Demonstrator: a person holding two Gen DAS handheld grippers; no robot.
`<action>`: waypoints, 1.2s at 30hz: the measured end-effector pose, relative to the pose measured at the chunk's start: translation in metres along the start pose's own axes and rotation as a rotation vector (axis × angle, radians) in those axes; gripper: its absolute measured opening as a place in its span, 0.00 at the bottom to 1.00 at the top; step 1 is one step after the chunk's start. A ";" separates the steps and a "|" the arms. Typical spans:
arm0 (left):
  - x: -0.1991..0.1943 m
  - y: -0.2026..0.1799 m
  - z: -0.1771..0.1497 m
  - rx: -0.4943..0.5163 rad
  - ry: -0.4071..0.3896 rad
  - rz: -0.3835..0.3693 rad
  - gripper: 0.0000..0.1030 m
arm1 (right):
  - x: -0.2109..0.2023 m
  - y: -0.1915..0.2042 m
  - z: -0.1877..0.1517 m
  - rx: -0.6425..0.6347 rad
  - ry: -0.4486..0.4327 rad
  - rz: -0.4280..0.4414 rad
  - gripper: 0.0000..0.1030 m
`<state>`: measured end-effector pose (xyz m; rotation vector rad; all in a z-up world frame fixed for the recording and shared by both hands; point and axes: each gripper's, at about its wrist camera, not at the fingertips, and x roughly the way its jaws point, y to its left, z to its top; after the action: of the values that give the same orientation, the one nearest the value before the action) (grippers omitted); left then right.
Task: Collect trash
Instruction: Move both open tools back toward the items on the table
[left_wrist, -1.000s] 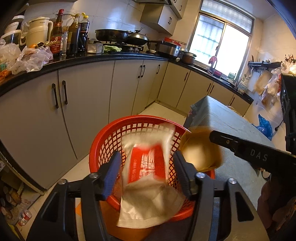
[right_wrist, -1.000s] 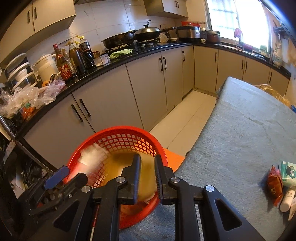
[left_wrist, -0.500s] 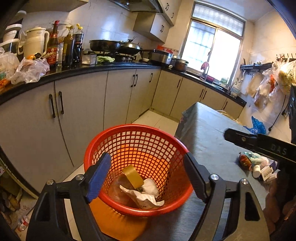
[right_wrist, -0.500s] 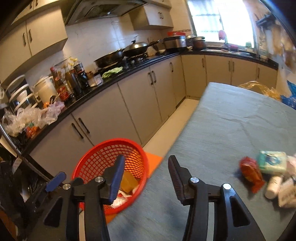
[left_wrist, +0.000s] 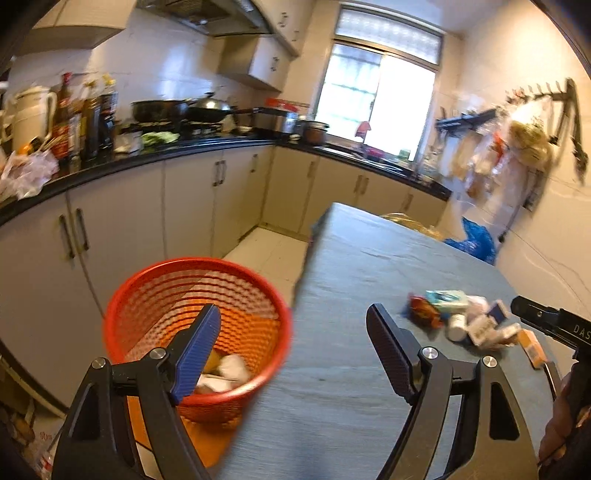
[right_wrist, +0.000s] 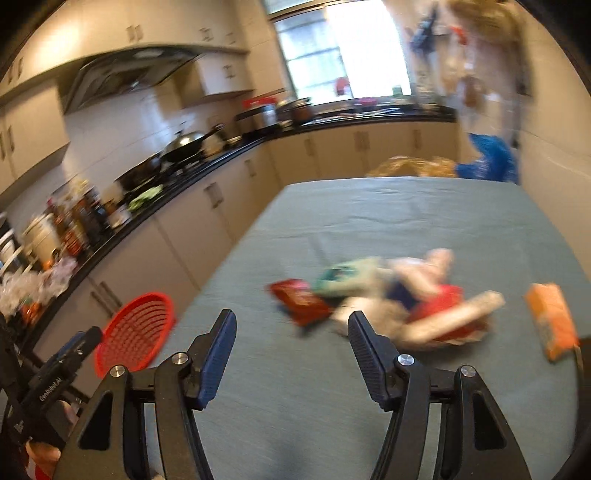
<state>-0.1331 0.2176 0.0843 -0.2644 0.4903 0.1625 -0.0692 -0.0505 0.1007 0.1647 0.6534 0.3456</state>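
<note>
A red mesh basket (left_wrist: 195, 332) stands by the table's left edge with wrappers and a brown piece (left_wrist: 221, 373) inside. My left gripper (left_wrist: 291, 314) hangs open and empty over the basket's rim and the table edge. A blurred pile of trash (right_wrist: 388, 295) lies on the grey-green tablecloth (right_wrist: 369, 214): a red wrapper (right_wrist: 299, 299), a teal packet (right_wrist: 347, 277) and an orange box (right_wrist: 552, 321). My right gripper (right_wrist: 291, 319) is just short of the pile, jaws opening, nothing between them. The basket (right_wrist: 135, 332) is far to its left.
Cream cabinets under a black counter (left_wrist: 184, 151) with bottles, a kettle and woks run along the left and back. A strip of tiled floor (left_wrist: 269, 251) lies between cabinets and table. A blue bag (left_wrist: 476, 240) sits beyond the table. Something orange (left_wrist: 210, 443) lies under the basket.
A red-and-white wrapper and a brown piece have dropped from the grippers into the basket. Both grippers have opened and swung right, away from the basket towards the pile on the table.
</note>
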 end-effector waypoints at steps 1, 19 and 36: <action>0.000 -0.010 0.000 0.013 0.003 -0.013 0.78 | -0.008 -0.012 0.000 0.017 -0.009 -0.015 0.65; 0.027 -0.140 -0.013 0.179 0.218 -0.191 0.79 | -0.100 -0.153 -0.041 0.253 -0.095 -0.104 0.65; 0.175 -0.154 0.013 -0.058 0.521 -0.137 0.79 | -0.111 -0.210 -0.037 0.349 -0.130 -0.118 0.65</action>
<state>0.0583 0.0908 0.0429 -0.3985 0.9821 -0.0294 -0.1191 -0.2849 0.0799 0.4758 0.5880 0.1035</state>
